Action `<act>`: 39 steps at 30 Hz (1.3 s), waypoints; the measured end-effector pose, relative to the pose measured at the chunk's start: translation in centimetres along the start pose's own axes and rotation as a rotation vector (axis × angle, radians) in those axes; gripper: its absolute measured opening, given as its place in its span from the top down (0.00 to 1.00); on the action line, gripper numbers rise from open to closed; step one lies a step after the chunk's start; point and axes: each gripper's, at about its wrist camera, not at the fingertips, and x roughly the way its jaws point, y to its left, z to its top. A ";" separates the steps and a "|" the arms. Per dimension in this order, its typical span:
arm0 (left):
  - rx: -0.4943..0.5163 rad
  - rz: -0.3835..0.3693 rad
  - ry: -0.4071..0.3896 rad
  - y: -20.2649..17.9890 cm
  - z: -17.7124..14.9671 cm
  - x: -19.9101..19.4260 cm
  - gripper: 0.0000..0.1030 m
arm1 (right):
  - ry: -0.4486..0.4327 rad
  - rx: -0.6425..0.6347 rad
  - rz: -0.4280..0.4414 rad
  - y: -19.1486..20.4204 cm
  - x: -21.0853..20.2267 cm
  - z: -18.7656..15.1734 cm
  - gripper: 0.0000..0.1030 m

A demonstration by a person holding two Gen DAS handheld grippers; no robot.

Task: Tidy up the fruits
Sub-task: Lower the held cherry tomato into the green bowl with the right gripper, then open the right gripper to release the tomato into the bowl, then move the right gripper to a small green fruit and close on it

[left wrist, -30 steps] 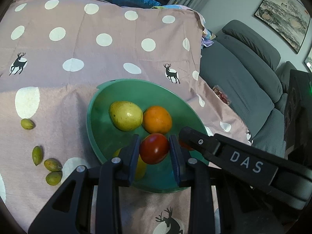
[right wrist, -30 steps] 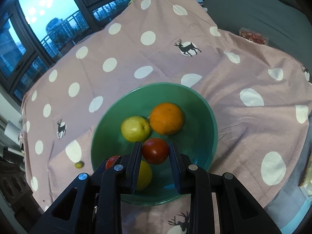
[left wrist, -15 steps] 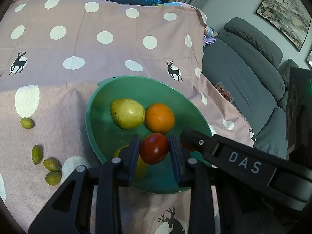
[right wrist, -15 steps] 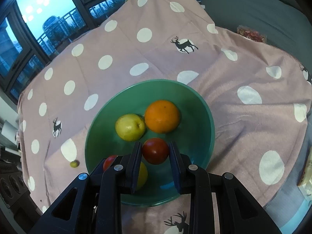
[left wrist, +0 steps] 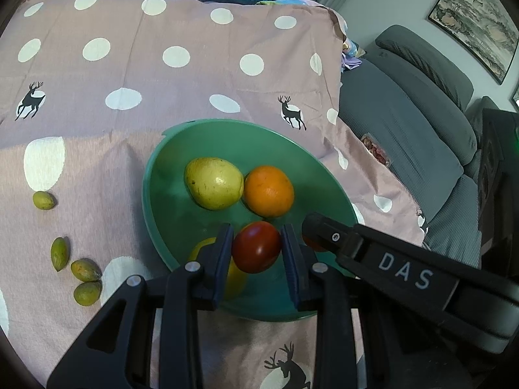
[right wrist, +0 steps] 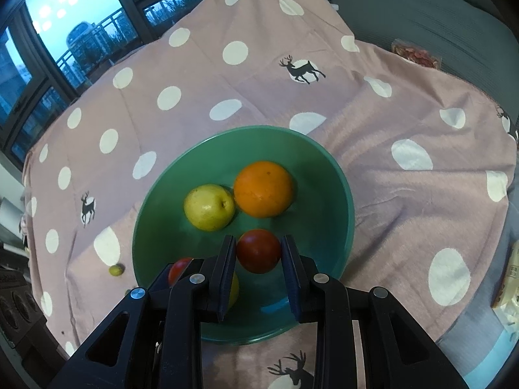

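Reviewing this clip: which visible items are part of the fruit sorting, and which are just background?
Job:
green bowl
pear
orange
left gripper, shut on a red tomato
right gripper, shut on another red tomato
yellow fruit
small green fruits on the cloth

Background:
dotted cloth
sofa
painting

The left hand-held gripper [left wrist: 257, 251] clamps a red tomato [left wrist: 256, 251] above the green bowl [left wrist: 168, 220]. Ahead of it in the bowl lie a pear [left wrist: 214, 183] and an orange [left wrist: 268, 190]; the right hand-held gripper [left wrist: 311, 227] reaches in beside it.
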 end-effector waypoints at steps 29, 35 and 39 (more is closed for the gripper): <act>-0.154 0.174 -0.071 6.4 -0.7 -8.6 0.31 | -0.029 -0.020 0.097 2.1 -1.6 -0.5 0.59; -0.226 0.282 0.004 10.4 -1.6 -10.4 0.31 | -0.026 -0.056 0.171 4.3 -1.9 -1.0 0.54; -0.252 0.307 0.038 11.8 -2.2 -10.9 0.31 | 0.005 -0.086 0.235 6.1 -1.5 -1.5 0.52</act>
